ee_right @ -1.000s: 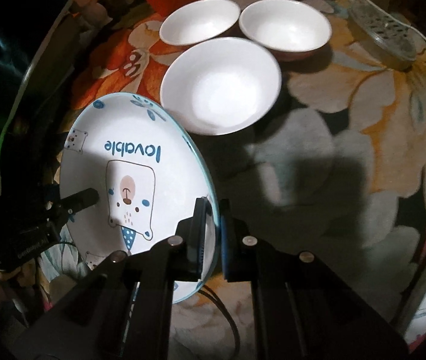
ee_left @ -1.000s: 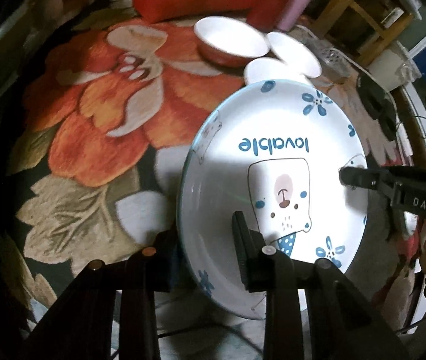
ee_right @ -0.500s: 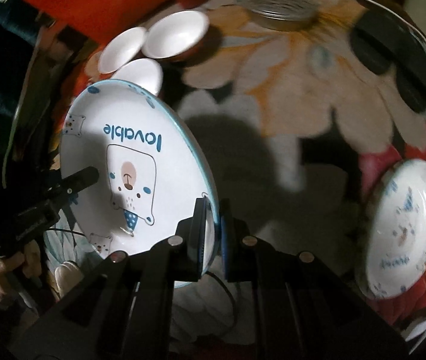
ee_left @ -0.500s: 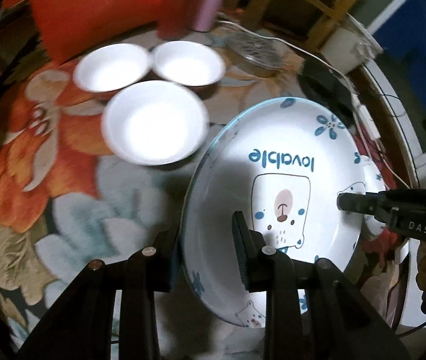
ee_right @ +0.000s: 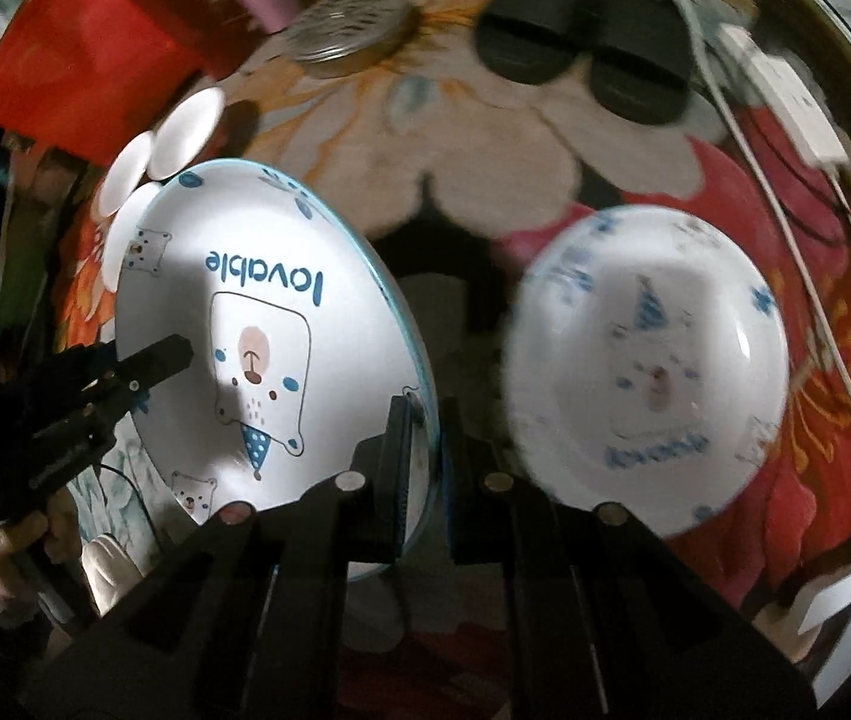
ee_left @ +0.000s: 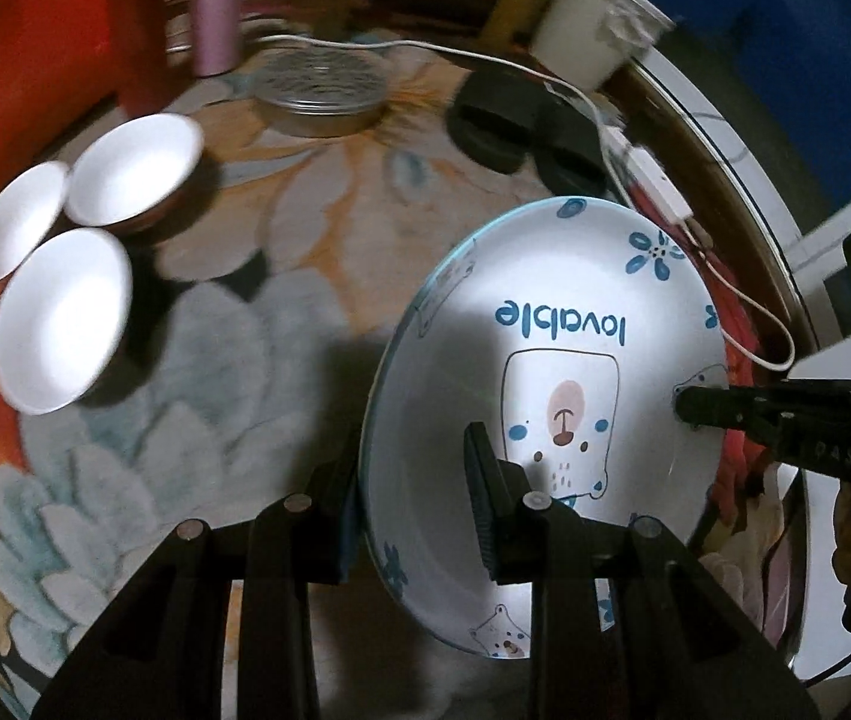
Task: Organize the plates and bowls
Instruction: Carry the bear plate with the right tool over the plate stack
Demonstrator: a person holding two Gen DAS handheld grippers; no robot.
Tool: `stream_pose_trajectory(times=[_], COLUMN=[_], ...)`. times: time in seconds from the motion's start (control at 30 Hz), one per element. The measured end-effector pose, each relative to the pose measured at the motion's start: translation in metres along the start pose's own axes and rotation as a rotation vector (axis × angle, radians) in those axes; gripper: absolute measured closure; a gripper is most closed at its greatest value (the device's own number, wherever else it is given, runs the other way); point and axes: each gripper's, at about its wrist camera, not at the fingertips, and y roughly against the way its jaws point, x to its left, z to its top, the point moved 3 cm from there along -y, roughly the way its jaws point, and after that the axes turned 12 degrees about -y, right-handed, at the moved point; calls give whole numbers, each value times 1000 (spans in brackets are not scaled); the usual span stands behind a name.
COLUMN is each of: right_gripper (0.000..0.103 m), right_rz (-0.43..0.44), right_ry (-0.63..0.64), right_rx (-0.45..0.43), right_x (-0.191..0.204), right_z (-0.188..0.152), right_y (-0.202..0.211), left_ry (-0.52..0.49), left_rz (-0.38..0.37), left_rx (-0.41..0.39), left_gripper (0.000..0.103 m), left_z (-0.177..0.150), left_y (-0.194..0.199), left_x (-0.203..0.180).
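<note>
A white plate with a blue rim, a bear drawing and the word "lovable" [ee_left: 551,360] [ee_right: 257,324] is held in the air, tilted, by both grippers. My left gripper [ee_left: 419,498] is shut on its near rim. My right gripper [ee_right: 422,450] is shut on the opposite rim and shows in the left wrist view [ee_left: 725,414]. A second bear plate [ee_right: 647,372] lies flat on the flowered cloth to the right. Three white bowls [ee_left: 59,318] [ee_left: 131,168] [ee_left: 17,222] sit together at the left.
A round metal lid [ee_left: 323,84], a pink bottle [ee_left: 212,0], a red cushion [ee_right: 83,54], black slippers [ee_right: 581,60] and a white power strip with cable [ee_right: 797,108] lie at the back. The round table edge [ee_left: 785,252] curves at the right.
Both grippers have carried the plate to the right, away from the bowls. The second bear plate has come closer in the right wrist view.
</note>
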Motion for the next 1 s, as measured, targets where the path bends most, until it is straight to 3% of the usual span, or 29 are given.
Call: stream_pose_trajectory(times=[0.57, 1.0], right_gripper=[93, 92], right_rz=[-63, -46], right_ry=[-185, -260], right_rx=[-68, -50], right_x=[-126, -176], right_z=[22, 33], right_y=[29, 2], left_ry=[-67, -118], left_rz=[-79, -24], left_rx=[44, 64], left_gripper=[72, 72], left_z=[60, 74], left_y=[-76, -120], left_x=[-107, -138])
